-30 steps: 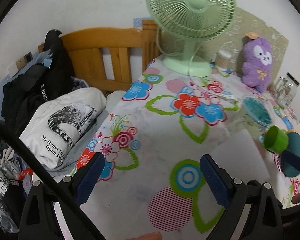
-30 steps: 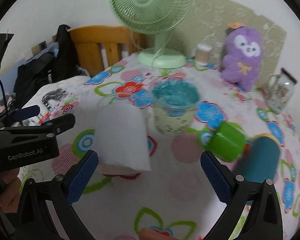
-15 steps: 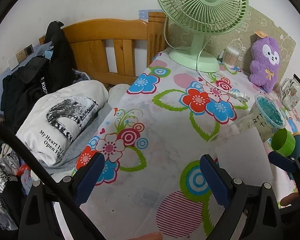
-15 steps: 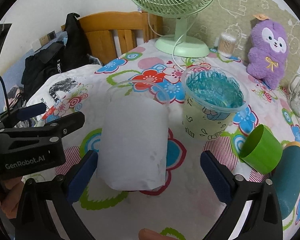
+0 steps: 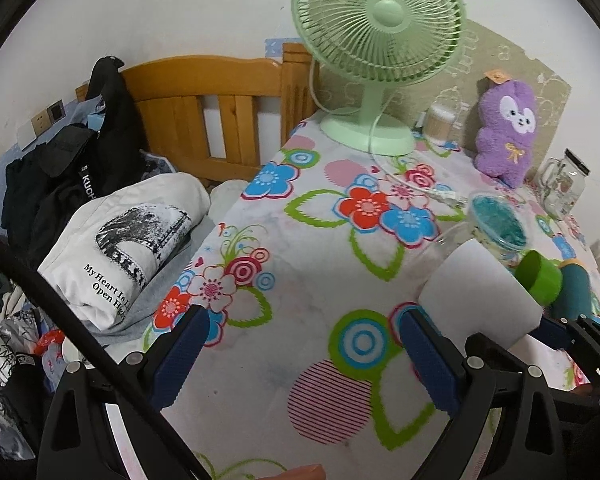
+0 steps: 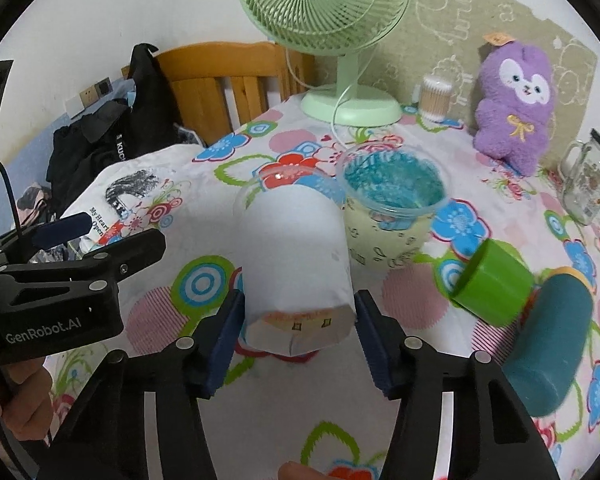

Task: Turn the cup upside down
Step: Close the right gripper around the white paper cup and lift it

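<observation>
Jaws of the right gripper pinch the base of the white-sleeved cup, which stands upright mid-table with its clear rim up; whether anything is in it I cannot tell. Left gripper hangs wide open, holding nothing. My judgement: grasp made, lift and flip left. Just right, a tub holds blue stuff; a green cup lies tipped, seemingly empty
</observation>
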The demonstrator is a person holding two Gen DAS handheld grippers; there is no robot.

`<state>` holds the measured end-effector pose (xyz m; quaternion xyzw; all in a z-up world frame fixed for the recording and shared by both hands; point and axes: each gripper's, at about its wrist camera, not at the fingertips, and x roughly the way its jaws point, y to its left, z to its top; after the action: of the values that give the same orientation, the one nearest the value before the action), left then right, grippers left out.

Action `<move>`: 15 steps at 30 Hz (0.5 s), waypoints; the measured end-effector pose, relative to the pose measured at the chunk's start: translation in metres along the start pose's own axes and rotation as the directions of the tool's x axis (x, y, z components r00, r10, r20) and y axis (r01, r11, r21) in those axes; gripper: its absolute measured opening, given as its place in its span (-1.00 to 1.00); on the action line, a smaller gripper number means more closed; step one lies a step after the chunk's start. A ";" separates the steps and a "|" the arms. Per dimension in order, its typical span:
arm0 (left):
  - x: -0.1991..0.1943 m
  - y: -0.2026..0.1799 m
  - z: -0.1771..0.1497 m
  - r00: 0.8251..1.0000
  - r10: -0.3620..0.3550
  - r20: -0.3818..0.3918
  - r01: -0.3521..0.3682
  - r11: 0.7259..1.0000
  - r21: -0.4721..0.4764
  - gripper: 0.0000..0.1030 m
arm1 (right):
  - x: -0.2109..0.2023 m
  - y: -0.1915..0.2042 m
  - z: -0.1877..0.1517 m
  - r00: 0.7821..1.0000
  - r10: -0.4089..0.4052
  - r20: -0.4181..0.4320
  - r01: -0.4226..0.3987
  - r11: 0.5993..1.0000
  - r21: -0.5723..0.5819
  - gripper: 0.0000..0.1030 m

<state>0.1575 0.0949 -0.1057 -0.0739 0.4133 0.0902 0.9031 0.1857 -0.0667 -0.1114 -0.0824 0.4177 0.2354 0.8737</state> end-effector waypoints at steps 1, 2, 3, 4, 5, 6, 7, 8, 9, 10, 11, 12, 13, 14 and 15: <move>-0.003 -0.003 -0.001 1.000 -0.004 0.004 0.004 1.000 0.004 0.89 | -0.005 -0.001 -0.002 1.000 -0.005 0.006 0.005 1.000 0.000 0.12; -0.007 -0.005 -0.002 1.000 -0.008 0.007 0.008 1.000 0.008 0.89 | -0.010 -0.002 -0.004 1.000 -0.010 0.013 0.010 1.000 0.001 0.12; -0.010 -0.008 -0.002 1.000 -0.012 0.011 0.012 1.000 0.012 0.89 | -0.017 -0.003 -0.006 1.000 -0.016 0.023 0.016 1.000 0.002 0.11; -0.014 -0.012 -0.004 1.000 -0.017 0.016 0.016 1.000 0.017 0.89 | -0.022 -0.004 -0.009 0.999 -0.021 0.031 0.021 1.000 0.003 0.11; -0.018 -0.014 -0.005 1.000 -0.021 0.020 0.021 1.000 0.021 0.89 | -0.030 -0.005 -0.012 0.999 -0.029 0.041 0.029 1.000 0.003 0.11; -0.022 -0.018 -0.007 0.999 -0.026 0.025 0.025 0.999 0.026 0.89 | -0.035 -0.006 -0.015 0.998 -0.036 0.048 0.035 0.999 0.002 0.11; -0.027 -0.021 -0.008 0.999 -0.032 0.029 0.031 0.999 0.031 0.89 | -0.041 -0.007 -0.018 0.997 -0.045 0.056 0.045 0.999 0.000 0.06; -0.030 -0.024 -0.010 0.999 -0.038 0.032 0.036 0.999 0.037 0.89 | -0.048 -0.007 -0.023 0.996 -0.057 0.065 0.057 0.998 -0.004 0.04; -0.035 -0.029 -0.012 0.998 -0.045 0.035 0.044 0.998 0.045 0.89 | -0.055 -0.008 -0.028 0.995 -0.072 0.075 0.072 0.997 -0.008 0.04; -0.038 -0.032 -0.014 0.998 -0.051 0.037 0.049 0.998 0.050 0.89 | -0.062 -0.008 -0.034 0.993 -0.086 0.084 0.087 0.996 -0.015 0.04; -0.043 -0.037 -0.016 0.997 -0.061 0.039 0.058 0.997 0.059 0.89 | -0.068 -0.009 -0.038 0.991 -0.096 0.088 0.098 0.995 -0.018 0.04; -0.045 -0.041 -0.018 0.997 -0.067 0.040 0.064 0.996 0.066 0.89 | -0.076 -0.010 -0.045 0.989 -0.113 0.095 0.115 0.993 -0.020 0.04; -0.049 -0.046 -0.021 0.996 -0.075 0.040 0.072 0.995 0.075 0.89 | -0.080 -0.011 -0.049 0.988 -0.120 0.097 0.123 0.992 -0.021 0.04; -0.052 -0.051 -0.023 0.996 -0.083 0.040 0.080 0.993 0.083 0.89 | -0.086 -0.012 -0.055 0.986 -0.133 0.101 0.136 0.991 -0.021 0.04; -0.056 -0.056 -0.026 0.995 -0.091 0.040 0.087 0.992 0.093 0.89 | -0.093 -0.013 -0.062 0.983 -0.148 0.107 0.151 0.988 -0.022 0.04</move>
<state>0.1151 0.0297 -0.0772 -0.0493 0.3932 0.0324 0.9175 0.0991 -0.1309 -0.0804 -0.1142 0.3603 0.1794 0.9083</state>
